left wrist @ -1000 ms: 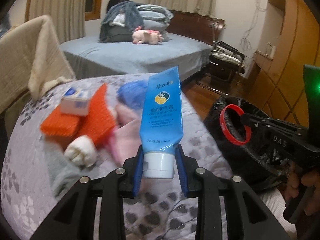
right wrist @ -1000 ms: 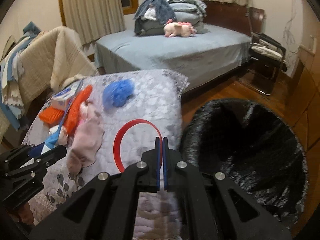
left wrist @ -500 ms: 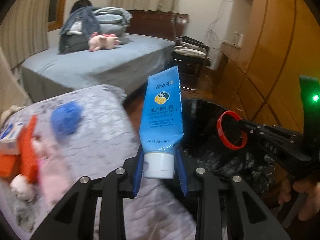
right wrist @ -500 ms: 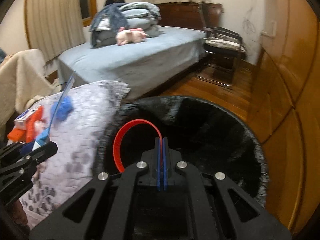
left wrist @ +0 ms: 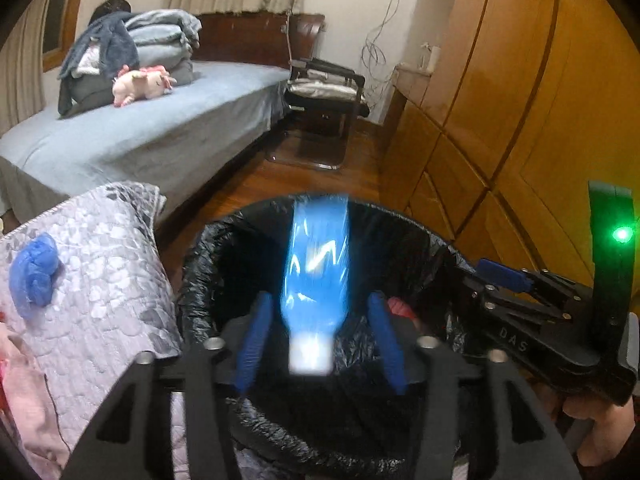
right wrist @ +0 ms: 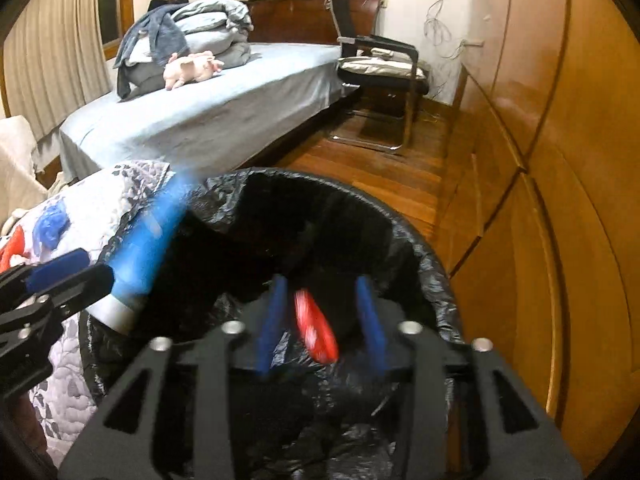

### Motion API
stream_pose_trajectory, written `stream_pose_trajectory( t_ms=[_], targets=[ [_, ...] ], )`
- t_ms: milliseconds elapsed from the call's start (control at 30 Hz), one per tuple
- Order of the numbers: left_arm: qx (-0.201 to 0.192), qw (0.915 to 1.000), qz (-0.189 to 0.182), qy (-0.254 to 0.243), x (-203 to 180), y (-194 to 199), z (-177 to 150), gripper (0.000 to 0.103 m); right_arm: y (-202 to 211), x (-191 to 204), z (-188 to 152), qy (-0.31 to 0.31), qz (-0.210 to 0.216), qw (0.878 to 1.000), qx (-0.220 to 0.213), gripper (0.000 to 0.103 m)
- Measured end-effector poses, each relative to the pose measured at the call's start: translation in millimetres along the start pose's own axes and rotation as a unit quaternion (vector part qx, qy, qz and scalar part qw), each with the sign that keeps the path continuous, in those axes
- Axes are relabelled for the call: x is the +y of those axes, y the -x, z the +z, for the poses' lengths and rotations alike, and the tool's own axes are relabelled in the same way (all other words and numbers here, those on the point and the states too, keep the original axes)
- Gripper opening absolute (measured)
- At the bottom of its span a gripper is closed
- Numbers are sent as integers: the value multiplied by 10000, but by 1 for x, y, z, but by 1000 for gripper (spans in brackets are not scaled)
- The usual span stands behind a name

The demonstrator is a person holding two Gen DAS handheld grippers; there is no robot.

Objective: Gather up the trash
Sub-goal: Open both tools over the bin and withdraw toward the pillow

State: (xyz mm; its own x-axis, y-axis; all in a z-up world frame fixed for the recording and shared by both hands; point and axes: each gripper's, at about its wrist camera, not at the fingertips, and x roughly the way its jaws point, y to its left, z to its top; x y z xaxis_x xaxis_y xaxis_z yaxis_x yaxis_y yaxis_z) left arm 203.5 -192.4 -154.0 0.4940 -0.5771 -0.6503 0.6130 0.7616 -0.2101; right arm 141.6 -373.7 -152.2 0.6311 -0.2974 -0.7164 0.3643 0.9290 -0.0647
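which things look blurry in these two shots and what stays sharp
Left wrist view: the blue tube is smeared between the open left tongs, over the black-lined bin; the wardrobe stays sharp. Right wrist view: the red ring is streaked between the open right tongs; the chair stays fairly crisp.

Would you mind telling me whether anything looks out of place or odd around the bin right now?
Nothing seems amiss. The blurred blue tube sits loose between the left tongs, and the red ring between the right tongs, both over the black-lined bin; both tongs have just been opening.
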Motion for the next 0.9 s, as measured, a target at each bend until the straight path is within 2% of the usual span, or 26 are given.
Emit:
stream_pose_trajectory(
  t_ms=[33,100,167,200,367,500,667,800,900],
  targets=[
    [-59,10000,45,-16,2,4,-1,63,1,-1,0,-5,-32,10000,-34,56],
    [-107,9998,131,36,7,12,-2,67,4,-2,-1,-21,-73,9999,-106,64],
    [-147,9996,198,121,13,19,-4,72,7,0,-1,-44,-71,9998,-193,81],
    [-232,9991,304,179,19,27,-6,80,10,1,-1,-52,-86,9997,-241,93],
    [-546,9942,858,356,51,66,-17,92,21,26,6,135,94,9988,-454,97],
    [-750,9855,1443,477,79,98,-30,93,32,60,12,341,427,9966,-619,98],
    [-874,9675,2218,841,126,142,-59,94,43,115,16,638,1025,9896,-783,98],
    [-932,9450,2938,1095,159,171,-86,94,53,154,17,840,1408,9822,-913,98],
    [-842,9318,3293,1270,183,182,-101,94,57,182,15,989,1706,9758,-945,98]
  ],
)
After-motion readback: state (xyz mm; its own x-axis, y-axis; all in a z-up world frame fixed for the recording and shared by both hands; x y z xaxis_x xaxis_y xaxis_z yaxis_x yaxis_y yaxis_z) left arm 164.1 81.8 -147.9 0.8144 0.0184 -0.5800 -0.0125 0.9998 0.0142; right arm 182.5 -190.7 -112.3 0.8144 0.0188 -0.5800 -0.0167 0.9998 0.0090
